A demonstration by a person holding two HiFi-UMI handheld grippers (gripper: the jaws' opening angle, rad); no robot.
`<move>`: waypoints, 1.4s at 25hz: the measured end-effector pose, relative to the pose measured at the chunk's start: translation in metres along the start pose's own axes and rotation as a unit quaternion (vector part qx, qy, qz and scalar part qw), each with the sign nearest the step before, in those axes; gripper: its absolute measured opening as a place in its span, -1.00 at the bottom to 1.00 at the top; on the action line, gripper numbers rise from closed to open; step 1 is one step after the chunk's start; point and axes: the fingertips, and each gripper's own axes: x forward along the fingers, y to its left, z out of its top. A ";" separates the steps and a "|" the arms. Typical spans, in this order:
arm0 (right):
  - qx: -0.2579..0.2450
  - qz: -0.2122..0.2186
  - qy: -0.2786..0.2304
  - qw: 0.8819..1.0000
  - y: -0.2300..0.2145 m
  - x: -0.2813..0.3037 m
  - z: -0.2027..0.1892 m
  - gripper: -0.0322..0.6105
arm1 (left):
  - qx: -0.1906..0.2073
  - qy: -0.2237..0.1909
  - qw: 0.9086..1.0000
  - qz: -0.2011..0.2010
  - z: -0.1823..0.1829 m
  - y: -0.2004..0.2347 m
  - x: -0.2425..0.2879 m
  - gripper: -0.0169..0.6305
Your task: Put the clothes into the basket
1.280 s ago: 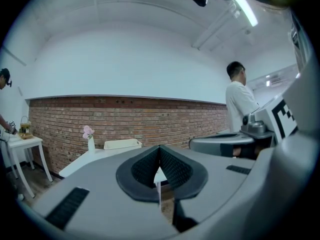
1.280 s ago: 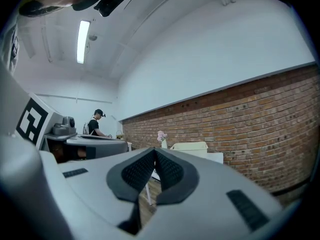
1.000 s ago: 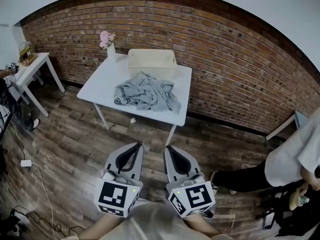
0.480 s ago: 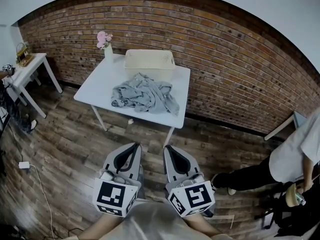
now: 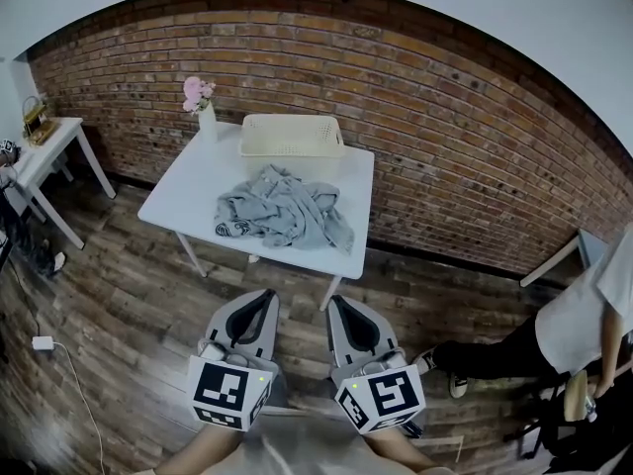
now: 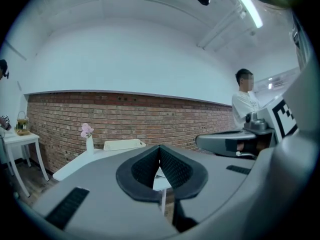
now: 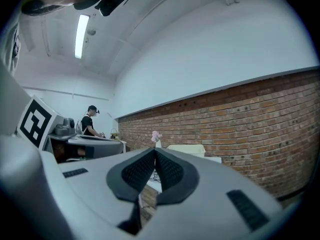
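A heap of grey clothes (image 5: 284,209) lies on a white table (image 5: 188,182) by the brick wall. Behind the heap, at the table's far edge, stands a cream basket (image 5: 293,135) (image 6: 124,144) (image 7: 186,149). My left gripper (image 5: 259,300) and right gripper (image 5: 341,305) hang side by side over the wooden floor, well short of the table. Both are shut with nothing between the jaws. In the left gripper view the left gripper (image 6: 159,150) points at the table; the right gripper (image 7: 155,153) does the same in its own view.
A vase of pink flowers (image 5: 201,105) stands on the table's far left corner. A small white side table (image 5: 45,151) is at the far left. A person in a white shirt (image 5: 584,315) stands at the right. A cable (image 5: 69,364) runs over the floor.
The table with clothes and basket sits slightly lower and closer in the head view. The person at the right has shifted. Both grippers stay shut and level.
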 end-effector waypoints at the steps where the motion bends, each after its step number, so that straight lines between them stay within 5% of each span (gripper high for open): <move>1: 0.000 0.000 0.001 1.000 -0.001 0.007 -0.001 -0.88 | -0.002 0.003 1.000 0.000 -0.002 0.006 0.005 -0.92; 35: -0.001 -0.047 0.073 0.996 -0.067 0.244 -0.032 -0.88 | -0.035 0.076 0.994 -0.067 -0.027 0.177 0.203 -0.92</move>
